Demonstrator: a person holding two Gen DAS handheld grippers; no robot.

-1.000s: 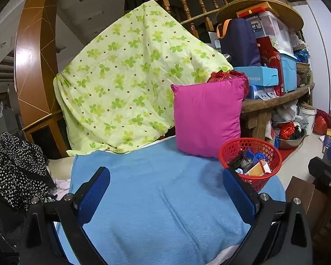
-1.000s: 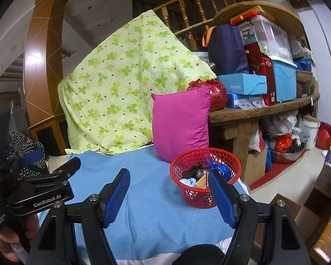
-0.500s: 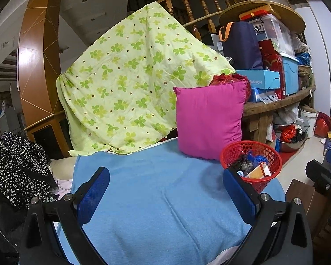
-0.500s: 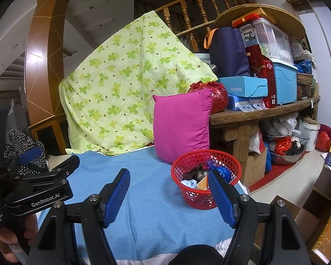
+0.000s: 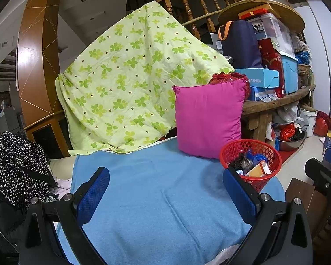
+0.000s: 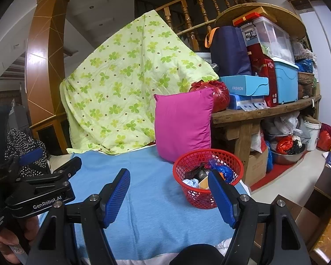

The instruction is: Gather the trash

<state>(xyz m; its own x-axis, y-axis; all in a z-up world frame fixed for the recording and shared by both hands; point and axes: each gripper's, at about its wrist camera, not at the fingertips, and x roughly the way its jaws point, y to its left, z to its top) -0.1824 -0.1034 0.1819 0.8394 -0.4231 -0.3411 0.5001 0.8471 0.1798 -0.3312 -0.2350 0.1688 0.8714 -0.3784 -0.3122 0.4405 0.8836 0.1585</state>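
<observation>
A red mesh basket (image 5: 249, 142) (image 6: 196, 195) stands on the right end of a blue blanket (image 5: 161, 176) (image 6: 147, 187). It holds trash: a black bag, a blue wrapper (image 6: 222, 170) and an orange-and-white carton (image 5: 259, 170). My left gripper (image 5: 165, 195) hangs open over the blanket with nothing between its blue pads; the basket is just past its right finger. My right gripper (image 6: 168, 197) is also open and empty, its right finger in front of the basket. In the right wrist view a hand holds the left gripper (image 6: 55, 158) at the left edge.
A pink pillow (image 5: 209, 117) leans behind the basket against a green clover quilt (image 5: 130, 88). A wooden bench (image 6: 264, 110) stacked with boxes and bags stands to the right, with bags and a metal bowl on the floor beneath. A polka-dot garment (image 5: 17, 161) lies at the left.
</observation>
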